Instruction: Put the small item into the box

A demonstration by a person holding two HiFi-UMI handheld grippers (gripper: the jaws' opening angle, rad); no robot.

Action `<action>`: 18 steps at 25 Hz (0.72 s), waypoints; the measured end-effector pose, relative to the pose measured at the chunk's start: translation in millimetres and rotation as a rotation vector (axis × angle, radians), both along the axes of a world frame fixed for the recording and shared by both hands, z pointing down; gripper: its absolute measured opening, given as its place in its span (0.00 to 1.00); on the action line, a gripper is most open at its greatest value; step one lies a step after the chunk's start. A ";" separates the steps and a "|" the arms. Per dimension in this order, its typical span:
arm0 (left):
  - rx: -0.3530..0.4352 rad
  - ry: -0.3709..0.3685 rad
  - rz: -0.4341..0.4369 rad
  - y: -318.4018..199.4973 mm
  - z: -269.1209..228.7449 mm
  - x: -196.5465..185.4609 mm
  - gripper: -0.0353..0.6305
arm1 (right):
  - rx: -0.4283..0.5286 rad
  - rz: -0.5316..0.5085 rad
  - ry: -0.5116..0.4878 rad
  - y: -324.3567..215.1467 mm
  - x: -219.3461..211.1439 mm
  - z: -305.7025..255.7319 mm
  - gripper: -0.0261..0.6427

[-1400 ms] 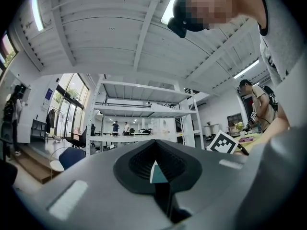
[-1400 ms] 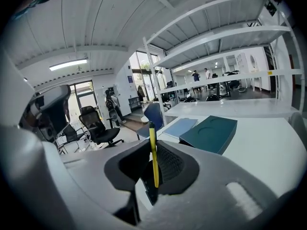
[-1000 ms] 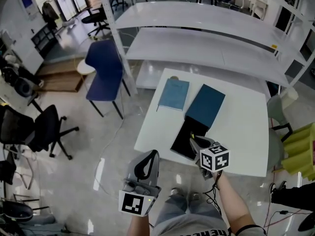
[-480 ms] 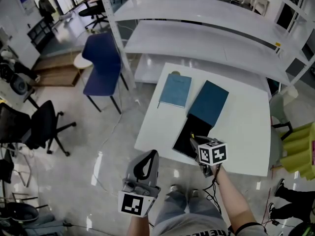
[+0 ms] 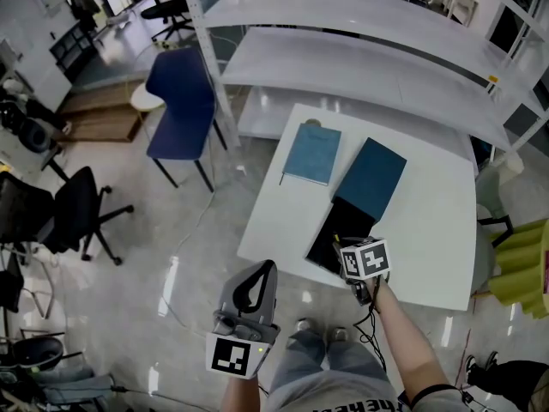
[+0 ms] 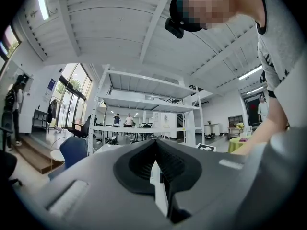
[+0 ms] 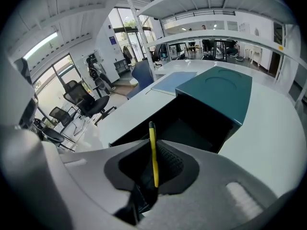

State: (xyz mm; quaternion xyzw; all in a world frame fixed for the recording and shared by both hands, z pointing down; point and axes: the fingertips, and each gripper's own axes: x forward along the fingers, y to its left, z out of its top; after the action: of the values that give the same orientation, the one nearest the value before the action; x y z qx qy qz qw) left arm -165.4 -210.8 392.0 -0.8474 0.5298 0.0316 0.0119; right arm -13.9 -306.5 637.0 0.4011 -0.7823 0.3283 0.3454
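Left gripper view: left gripper [image 6: 156, 150] has its jaws pressed together with nothing between them, and sits off the table, over the floor. Right gripper view: right gripper [image 7: 154, 147] is pinching a thin yellow stick [image 7: 153, 143], dark tip up. It's at the near edge of the open black box [image 7: 192, 126] on the white table [image 7: 273, 133]. Teal lid [image 7: 223, 92] lies at the box's far end.

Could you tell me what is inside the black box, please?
The black box shows only a dark, bare interior. Its near edge is hidden behind the right gripper, which holds a yellow strip.
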 end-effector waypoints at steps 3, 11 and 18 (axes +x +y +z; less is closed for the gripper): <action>-0.008 -0.004 -0.002 -1.6 1.7 -0.7 0.08 | -0.022 -0.030 0.048 0.4 -1.1 6.6 0.11; -0.014 0.005 -0.006 -5.2 4.3 -3.7 0.08 | -0.078 -0.119 0.166 5.3 -6.1 18.2 0.11; -0.024 0.013 -0.012 -7.0 9.1 -6.3 0.08 | -0.136 -0.251 0.355 18.9 -4.7 29.9 0.11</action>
State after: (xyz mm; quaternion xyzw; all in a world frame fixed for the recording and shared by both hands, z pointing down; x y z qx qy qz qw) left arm -171.7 -217.9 401.0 -0.8441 0.5353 0.0308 -0.0014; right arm -18.7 -287.6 666.9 0.3278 -0.7292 0.2591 0.5419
